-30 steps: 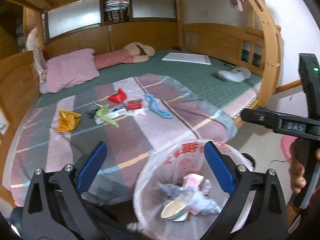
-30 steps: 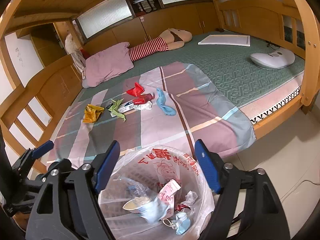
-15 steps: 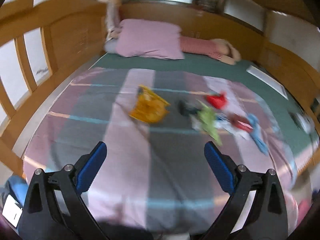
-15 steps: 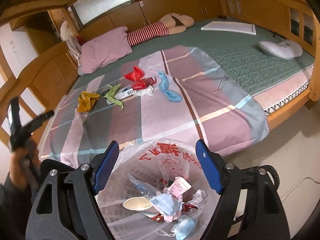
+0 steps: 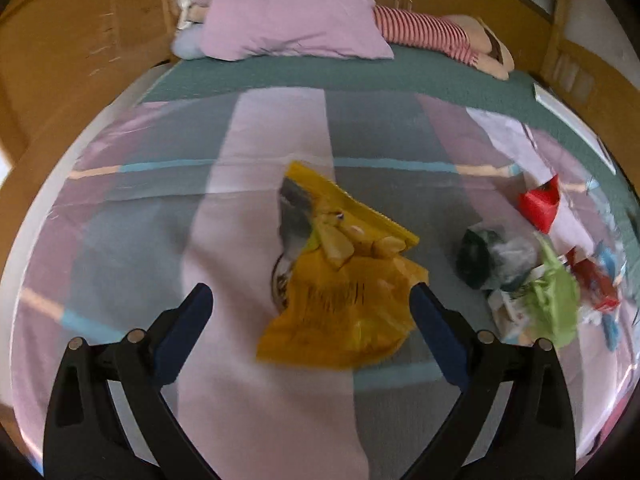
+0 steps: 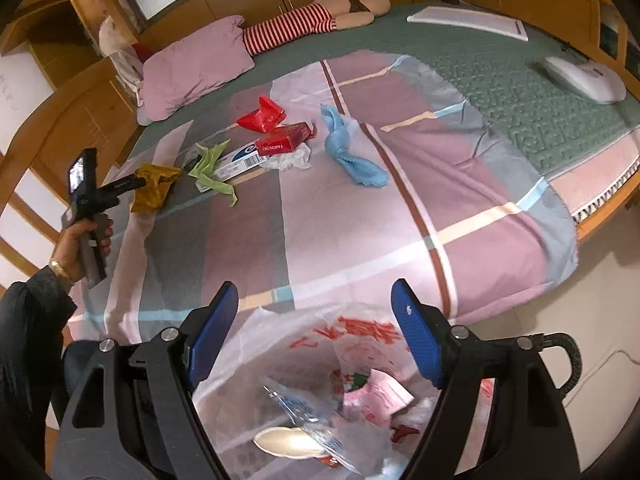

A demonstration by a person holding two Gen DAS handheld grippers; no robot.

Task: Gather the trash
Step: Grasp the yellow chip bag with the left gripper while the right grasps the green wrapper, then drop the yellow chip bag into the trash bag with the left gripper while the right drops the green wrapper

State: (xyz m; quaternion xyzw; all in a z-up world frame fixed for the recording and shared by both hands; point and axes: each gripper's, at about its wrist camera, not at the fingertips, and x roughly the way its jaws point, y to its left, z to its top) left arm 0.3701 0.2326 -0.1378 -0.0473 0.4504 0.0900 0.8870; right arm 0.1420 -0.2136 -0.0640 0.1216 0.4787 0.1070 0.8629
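Striped pink-and-grey bedspread (image 6: 320, 208) over a wooden-framed bed, pink pillow (image 5: 292, 12) at the head. At far left, left gripper (image 5: 310, 312) spread wide, hovering just before yellow snack bag (image 5: 344, 280), not clamping it. Further right, green wrapper (image 6: 212, 170), red box (image 6: 282, 140), blue cloth (image 6: 352, 156) scattered mid-bed. Nearest, right gripper (image 6: 316, 338) parted, empty, above lined trash bin (image 6: 320, 408) holding wrappers.
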